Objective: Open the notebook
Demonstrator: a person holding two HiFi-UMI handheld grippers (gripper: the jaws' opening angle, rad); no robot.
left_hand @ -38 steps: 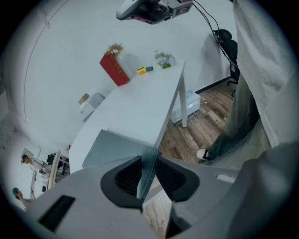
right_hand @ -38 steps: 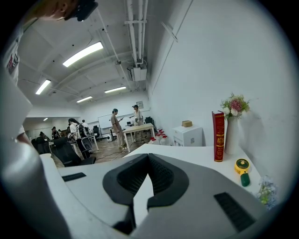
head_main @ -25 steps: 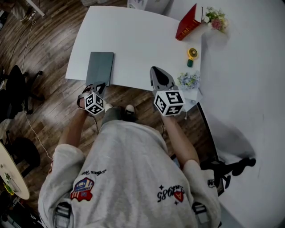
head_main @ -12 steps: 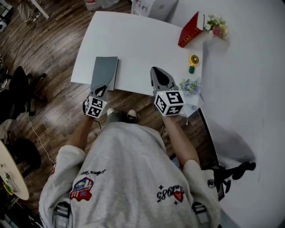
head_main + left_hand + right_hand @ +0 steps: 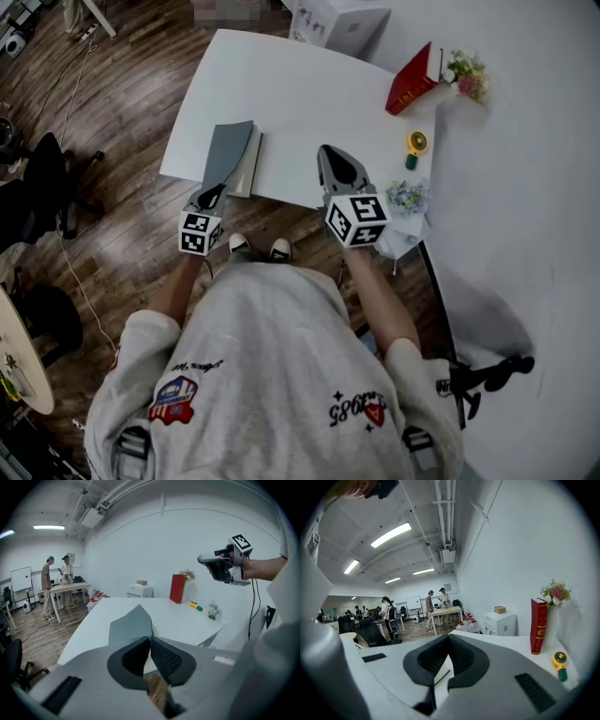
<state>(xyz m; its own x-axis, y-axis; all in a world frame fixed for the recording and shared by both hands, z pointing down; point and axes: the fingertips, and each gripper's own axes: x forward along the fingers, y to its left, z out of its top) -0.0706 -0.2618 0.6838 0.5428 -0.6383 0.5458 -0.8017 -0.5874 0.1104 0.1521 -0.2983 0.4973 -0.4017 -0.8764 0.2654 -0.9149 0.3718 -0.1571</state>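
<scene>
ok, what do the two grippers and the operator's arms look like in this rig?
The left gripper and right gripper have grey wedge-shaped bodies with black ribbed pads inside the jaws. Each carries a white cube printed with black square markers. A black cable hangs from the right one. The person wears a light grey sweatshirt with printed patches on its sleeves.

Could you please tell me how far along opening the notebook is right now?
Done: the left gripper has its jaws shut on the near edge of the grey cover. In hand: the cover stands tilted up, pale pages showing beneath it. Left: swinging the cover right over until it lies flat on the table. The right gripper, shut and empty, hovers to the side.
</scene>
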